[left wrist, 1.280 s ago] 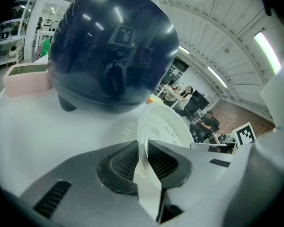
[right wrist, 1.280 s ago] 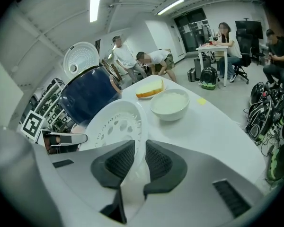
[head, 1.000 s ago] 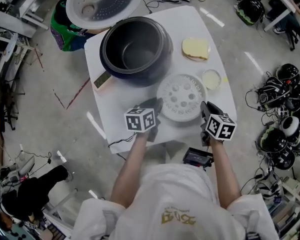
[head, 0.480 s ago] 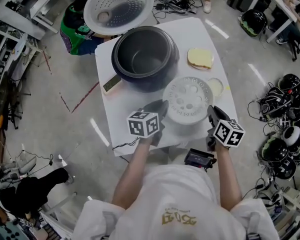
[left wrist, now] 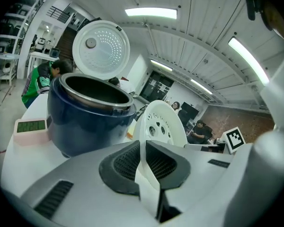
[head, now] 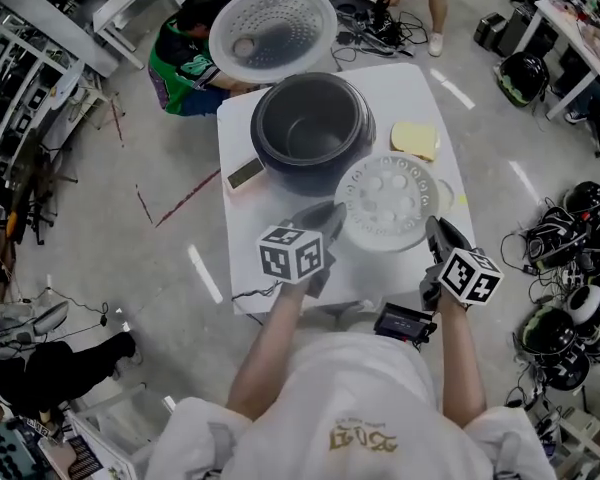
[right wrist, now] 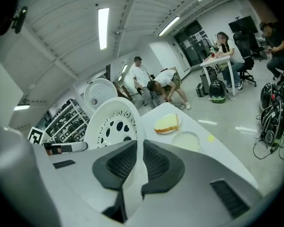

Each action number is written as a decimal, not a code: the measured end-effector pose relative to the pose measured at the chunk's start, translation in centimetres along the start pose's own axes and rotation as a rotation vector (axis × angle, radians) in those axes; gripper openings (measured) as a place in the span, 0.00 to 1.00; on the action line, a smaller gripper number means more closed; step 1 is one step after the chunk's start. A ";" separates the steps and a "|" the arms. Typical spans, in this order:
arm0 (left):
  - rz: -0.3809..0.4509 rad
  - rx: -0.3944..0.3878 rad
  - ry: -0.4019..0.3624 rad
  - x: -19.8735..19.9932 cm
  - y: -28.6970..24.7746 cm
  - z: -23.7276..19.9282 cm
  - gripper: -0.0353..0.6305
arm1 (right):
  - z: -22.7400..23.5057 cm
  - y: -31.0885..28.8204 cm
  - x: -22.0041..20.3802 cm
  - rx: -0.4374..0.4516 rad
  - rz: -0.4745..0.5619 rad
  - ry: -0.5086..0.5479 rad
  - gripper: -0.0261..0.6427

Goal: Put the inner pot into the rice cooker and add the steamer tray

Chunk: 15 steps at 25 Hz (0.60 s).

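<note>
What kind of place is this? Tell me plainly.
Likely a lab or workshop, not a kitchen: black helmets heaped on a bare floor, equipment racks, and a rice cooker on a small white table.

Steamer tray (head: 388, 200): plain white, pattern of round and heart-shaped holes.
Rice cooker (left wrist: 80, 126): dark navy shell. Inner pot (head: 310, 133): dark grey inside, silvery rim. Open lid (head: 280, 38): white, underside covered in a fine dot pattern, one grey disc off-centre.
Table (head: 245, 238): white.
Pad (head: 414, 139) at the table's right edge: pale yellow top, brownish underside. Small dish (right wrist: 186, 141) next to it: cream.
Little box (left wrist: 31, 126) at the table's left edge: pink case, green display.
Left gripper (head: 330, 213) and right gripper (head: 435, 230): light grey shells, black ribbed pads (left wrist: 128, 164), cubes white with black square markers.
Shirt (head: 355, 398): white, gold print.
Floor (head: 150, 268): grey, one red line (head: 185, 196).
</note>
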<state>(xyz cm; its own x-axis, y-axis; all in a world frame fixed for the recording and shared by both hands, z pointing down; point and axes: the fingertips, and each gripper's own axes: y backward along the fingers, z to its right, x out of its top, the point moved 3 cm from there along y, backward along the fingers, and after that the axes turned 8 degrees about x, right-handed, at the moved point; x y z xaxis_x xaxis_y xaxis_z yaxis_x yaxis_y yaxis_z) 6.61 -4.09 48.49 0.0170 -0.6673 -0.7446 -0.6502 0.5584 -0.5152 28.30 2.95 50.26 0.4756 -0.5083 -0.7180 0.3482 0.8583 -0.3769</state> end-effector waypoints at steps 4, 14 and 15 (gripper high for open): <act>0.051 0.015 0.015 1.7 1.4 -0.1 0.14 | -1.6 -0.8 2.0 0.059 0.010 0.028 0.12; 0.158 0.052 0.070 5.5 4.6 -0.5 0.14 | -5.8 -2.2 6.9 0.180 0.047 0.100 0.11; 0.171 0.057 0.072 6.0 4.9 -0.5 0.14 | -6.2 -2.4 7.3 0.191 0.050 0.106 0.11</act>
<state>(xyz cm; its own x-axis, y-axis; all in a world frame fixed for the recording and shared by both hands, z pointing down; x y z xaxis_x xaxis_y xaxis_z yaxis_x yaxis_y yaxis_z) 3.12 -5.57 41.69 -0.1456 -0.5922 -0.7925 -0.5948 0.6925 -0.4082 25.95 -2.41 42.32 0.4125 -0.4461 -0.7942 0.4778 0.8483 -0.2283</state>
